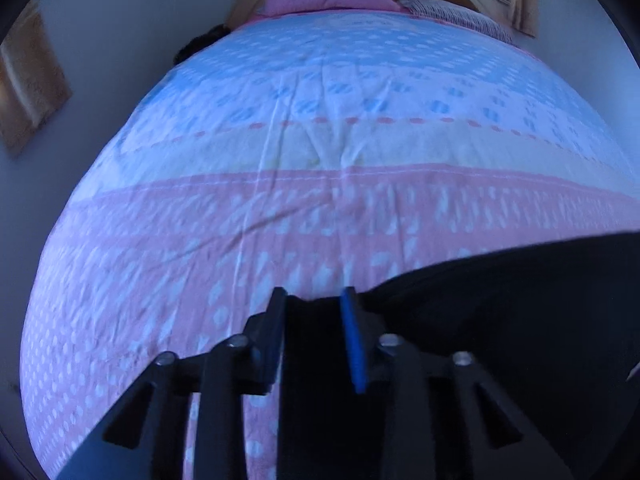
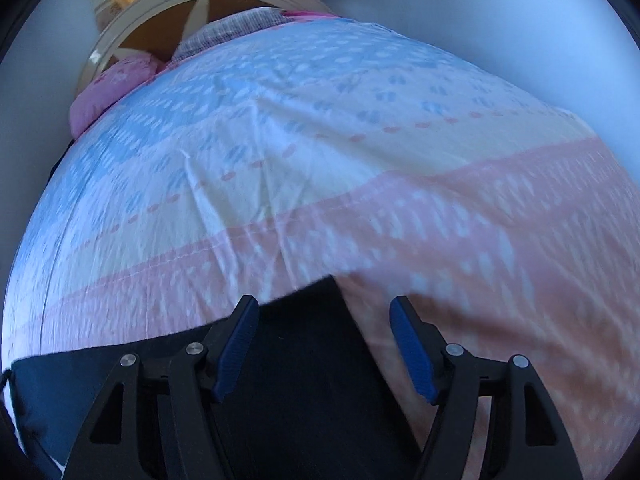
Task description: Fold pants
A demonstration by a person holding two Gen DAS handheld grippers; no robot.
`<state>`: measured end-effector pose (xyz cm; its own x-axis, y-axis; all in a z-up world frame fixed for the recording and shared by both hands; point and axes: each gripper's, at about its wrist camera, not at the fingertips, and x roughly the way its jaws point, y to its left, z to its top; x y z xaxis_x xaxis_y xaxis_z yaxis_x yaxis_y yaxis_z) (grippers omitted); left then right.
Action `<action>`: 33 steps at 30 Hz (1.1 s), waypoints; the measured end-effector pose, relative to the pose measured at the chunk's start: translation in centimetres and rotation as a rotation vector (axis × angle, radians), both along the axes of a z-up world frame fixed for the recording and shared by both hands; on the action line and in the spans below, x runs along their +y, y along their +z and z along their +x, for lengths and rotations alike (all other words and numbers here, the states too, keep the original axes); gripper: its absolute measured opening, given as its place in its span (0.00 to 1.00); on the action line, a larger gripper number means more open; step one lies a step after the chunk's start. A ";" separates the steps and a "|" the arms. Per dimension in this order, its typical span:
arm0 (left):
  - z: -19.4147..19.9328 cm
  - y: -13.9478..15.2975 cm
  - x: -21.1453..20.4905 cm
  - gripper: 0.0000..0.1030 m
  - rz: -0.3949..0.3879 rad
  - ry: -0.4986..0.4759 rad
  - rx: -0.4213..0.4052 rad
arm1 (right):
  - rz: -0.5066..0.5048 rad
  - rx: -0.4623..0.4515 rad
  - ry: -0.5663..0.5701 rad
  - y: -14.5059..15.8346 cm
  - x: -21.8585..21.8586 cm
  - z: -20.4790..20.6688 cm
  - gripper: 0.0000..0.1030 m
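While we look along the left gripper (image 1: 312, 300), its jaws stand narrow with dark cloth of the pants (image 1: 500, 300) filling the gap between them, so we read them as clamped on the fabric. These dark pants lie on the bed (image 1: 280, 208), at its near edge over the pink part of the cover. Further right, the right gripper (image 2: 324, 308) has its jaws wide apart above a corner of the pants (image 2: 304, 360), gripping nothing.

Both views low over bedspread (image 1: 320, 200)
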<state>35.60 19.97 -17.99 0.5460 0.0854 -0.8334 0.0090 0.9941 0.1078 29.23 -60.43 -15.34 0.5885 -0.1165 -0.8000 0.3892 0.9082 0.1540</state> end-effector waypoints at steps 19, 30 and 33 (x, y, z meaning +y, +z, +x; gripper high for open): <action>-5.6 5.8 2.0 0.10 -0.141 -0.055 -0.217 | -0.127 -0.158 -0.005 6.4 2.7 -8.0 0.05; -11.3 6.7 4.3 0.10 -0.302 -0.077 -0.298 | -0.110 -0.264 -0.023 7.8 3.7 -17.9 0.05; -13.2 6.0 4.8 0.10 -0.328 -0.085 -0.308 | -0.104 -0.273 -0.020 7.1 4.2 -20.6 0.05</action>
<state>22.36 24.74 -11.96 0.7662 -0.2113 -0.6068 0.1085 0.9734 -0.2020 8.62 -56.27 -8.25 0.7771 -0.2040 -0.5954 0.3646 0.9170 0.1617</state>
